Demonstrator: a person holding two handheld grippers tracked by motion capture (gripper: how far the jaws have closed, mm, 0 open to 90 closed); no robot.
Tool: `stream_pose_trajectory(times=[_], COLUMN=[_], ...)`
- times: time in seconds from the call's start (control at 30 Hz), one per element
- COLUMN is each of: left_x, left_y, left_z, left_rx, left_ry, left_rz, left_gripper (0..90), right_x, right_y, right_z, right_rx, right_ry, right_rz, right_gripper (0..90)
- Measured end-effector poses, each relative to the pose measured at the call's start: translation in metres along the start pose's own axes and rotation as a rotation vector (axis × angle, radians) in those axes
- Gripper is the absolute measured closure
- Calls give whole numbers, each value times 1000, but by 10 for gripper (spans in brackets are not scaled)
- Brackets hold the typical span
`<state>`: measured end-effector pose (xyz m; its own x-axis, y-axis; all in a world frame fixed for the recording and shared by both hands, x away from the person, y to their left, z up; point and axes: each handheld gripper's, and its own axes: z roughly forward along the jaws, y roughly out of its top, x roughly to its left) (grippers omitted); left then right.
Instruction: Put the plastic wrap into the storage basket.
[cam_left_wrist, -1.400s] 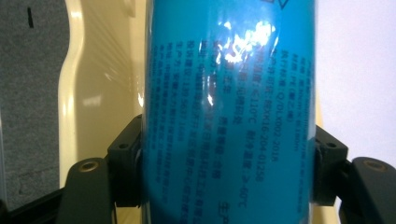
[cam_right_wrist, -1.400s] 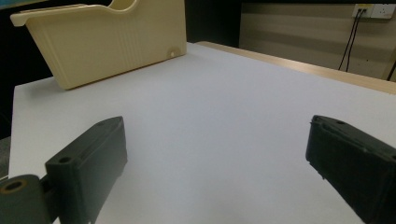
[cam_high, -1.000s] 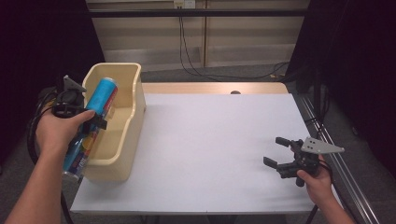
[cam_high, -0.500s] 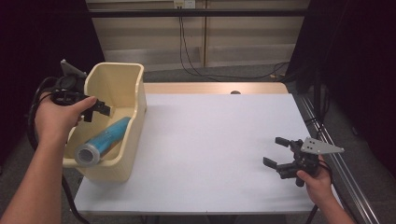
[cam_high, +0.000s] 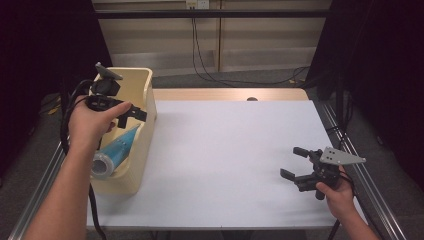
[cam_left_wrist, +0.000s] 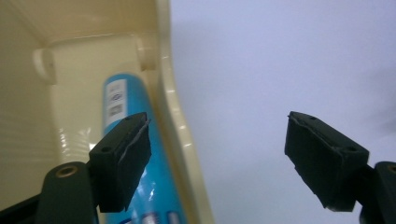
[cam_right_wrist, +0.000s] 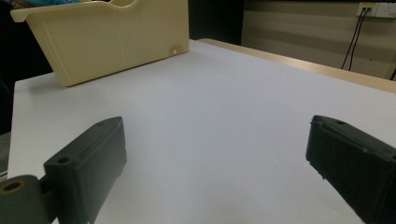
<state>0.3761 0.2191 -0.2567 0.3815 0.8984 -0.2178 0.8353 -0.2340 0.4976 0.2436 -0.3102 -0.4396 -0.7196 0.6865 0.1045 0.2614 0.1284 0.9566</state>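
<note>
A blue tube-shaped can lies on its side inside the cream plastic bin at the table's left edge. In the left gripper view the blue can rests along the bin's inner wall. My left gripper hovers above the bin's right rim; its jaws have just been opening and nothing is between them. My right gripper rests low over the table near the front right, open and empty.
The white tabletop stretches between the bin and the right hand. A metal rail runs along the table's right side. Cables hang on the wall behind. The bin's outer side shows far off in the right gripper view.
The left gripper held the blue can upright over the bin, then let it drop; the can now lies in the bin. The left hand rose and moved back. The right hand stayed still.
</note>
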Motion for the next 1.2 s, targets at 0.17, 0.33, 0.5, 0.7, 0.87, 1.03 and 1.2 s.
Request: stream_pose_trajectory(times=[0.17,0.33,0.5,0.7,0.87,1.03,1.2], left_x=[-14,-27,-38,-50,-59,-65,-72], left_y=[1,1,2,1,-2,-6,-11], left_z=[12,26,34,48,62,72,83], left_rx=[2,43,70,96,118,138,141], left_ry=[-42,-52,-73,-84,-91,-97,-116], left_rz=[31,69,99,126,153,163,172], left_gripper=[215,210,207,198,195,195,193], right_x=[1,1,1,1,1,1,2], right_y=[0,1,0,0,0,0,0], right_z=[-1,-1,0,0,0,0,0], right_rx=[4,-2,3,4,4,3,6], right_ry=[-1,-1,0,1,2,2,4], right_rz=[1,1,-1,-2,-2,-3,-8], right_gripper=[48,48,48,48,48,48,48])
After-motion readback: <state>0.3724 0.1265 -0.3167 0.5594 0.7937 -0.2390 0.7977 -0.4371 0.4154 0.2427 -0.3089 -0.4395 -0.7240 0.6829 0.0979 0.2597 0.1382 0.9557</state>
